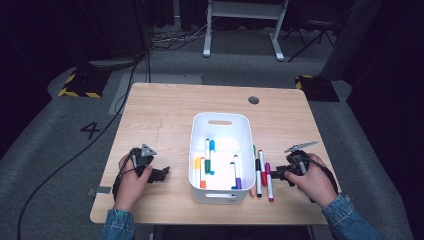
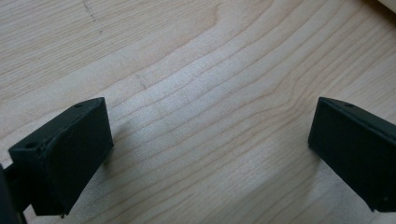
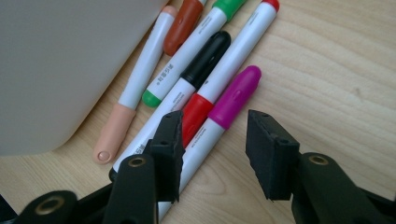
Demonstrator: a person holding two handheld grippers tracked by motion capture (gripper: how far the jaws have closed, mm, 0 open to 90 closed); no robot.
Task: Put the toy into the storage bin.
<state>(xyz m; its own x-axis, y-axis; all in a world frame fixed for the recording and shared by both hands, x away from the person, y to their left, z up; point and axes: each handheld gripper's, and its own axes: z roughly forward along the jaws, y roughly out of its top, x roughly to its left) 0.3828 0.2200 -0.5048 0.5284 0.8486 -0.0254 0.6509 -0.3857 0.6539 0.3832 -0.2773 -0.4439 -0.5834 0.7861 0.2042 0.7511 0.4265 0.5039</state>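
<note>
Straddling the magenta marker (image 3: 219,122): right gripper (image 3: 215,154) sits low over the marker row beside the bin (image 1: 220,122), fingers (image 3: 271,151) about half open. Marker's white barrel runs between them, magenta cap pointing away. Pads not pressing on it, gap visible on the right side; left finger overlaps the red-capped marker (image 3: 233,60) next to it. Nothing gripped.

Left gripper (image 2: 205,158): fingers wide open, bare desk (image 2: 201,88) between them, holding nothing. In the high view it rests on the desk left of the bin, well apart from the markers.

Count outside the bin, right gripper view, lying side by side on the desk: six markers – magenta, red, black (image 3: 196,70), green (image 3: 187,51), a brown cap (image 3: 184,23), and a peach one (image 3: 128,98) just beside the bin wall.

Count inside the bin, high view: about six – orange/yellow (image 1: 198,172), green (image 1: 204,162), blue (image 1: 212,152), another blue (image 1: 233,175), purple (image 1: 238,172); exact number hard to tell at this size.

One white bin, mid-desk. Two grippers, one each side.
</note>
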